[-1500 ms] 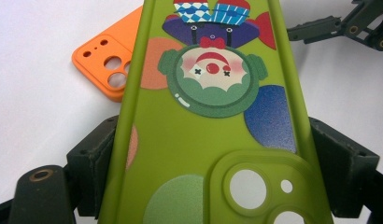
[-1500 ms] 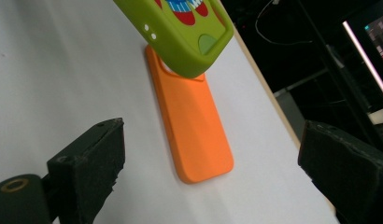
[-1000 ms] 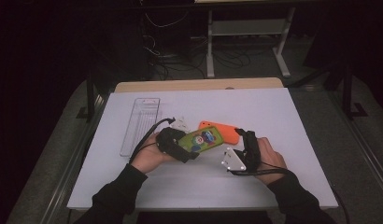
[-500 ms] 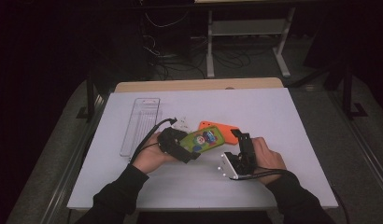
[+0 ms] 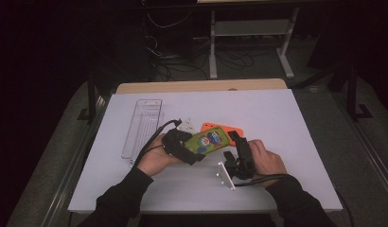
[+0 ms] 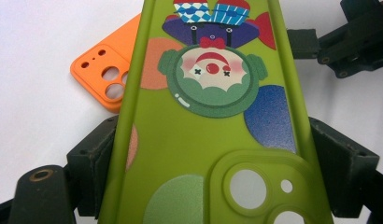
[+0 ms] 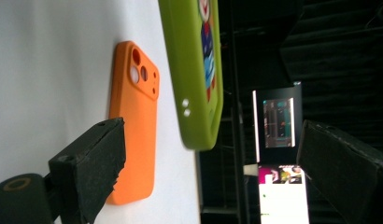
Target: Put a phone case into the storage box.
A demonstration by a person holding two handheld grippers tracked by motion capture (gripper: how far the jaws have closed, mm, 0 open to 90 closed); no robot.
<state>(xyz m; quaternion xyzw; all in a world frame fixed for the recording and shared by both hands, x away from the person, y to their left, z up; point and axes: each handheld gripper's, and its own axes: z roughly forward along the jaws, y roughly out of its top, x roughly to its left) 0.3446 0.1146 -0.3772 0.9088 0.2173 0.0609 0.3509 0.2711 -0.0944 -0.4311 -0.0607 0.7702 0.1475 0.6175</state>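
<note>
A green phone case [image 5: 207, 141] printed with a clown is held just above the table, and my left gripper [image 5: 196, 150] is shut on its camera end. In the left gripper view the pads [image 6: 94, 161] press both long edges of the green case [image 6: 213, 130]. An orange phone case [image 5: 221, 128] lies flat on the table behind it, also visible as the orange case [image 6: 105, 79]. My right gripper [image 5: 233, 140] is rolled onto its side and open. In the right gripper view the free end of the green case [image 7: 194, 70] lies ahead of the wide gap of my right gripper [image 7: 213, 172], untouched, beside the orange case [image 7: 133, 121].
A clear plastic tray [image 5: 142, 126] lies at the left of the white table sheet [image 5: 277, 113]. A small white piece [image 5: 187, 125] sits behind the left hand. Table legs and cables fill the dark floor beyond the far edge.
The right hand has rolled its gripper onto its side, so the grey plate now stands edge-on, and it has shifted slightly. The left gripper and the green case stayed put.
</note>
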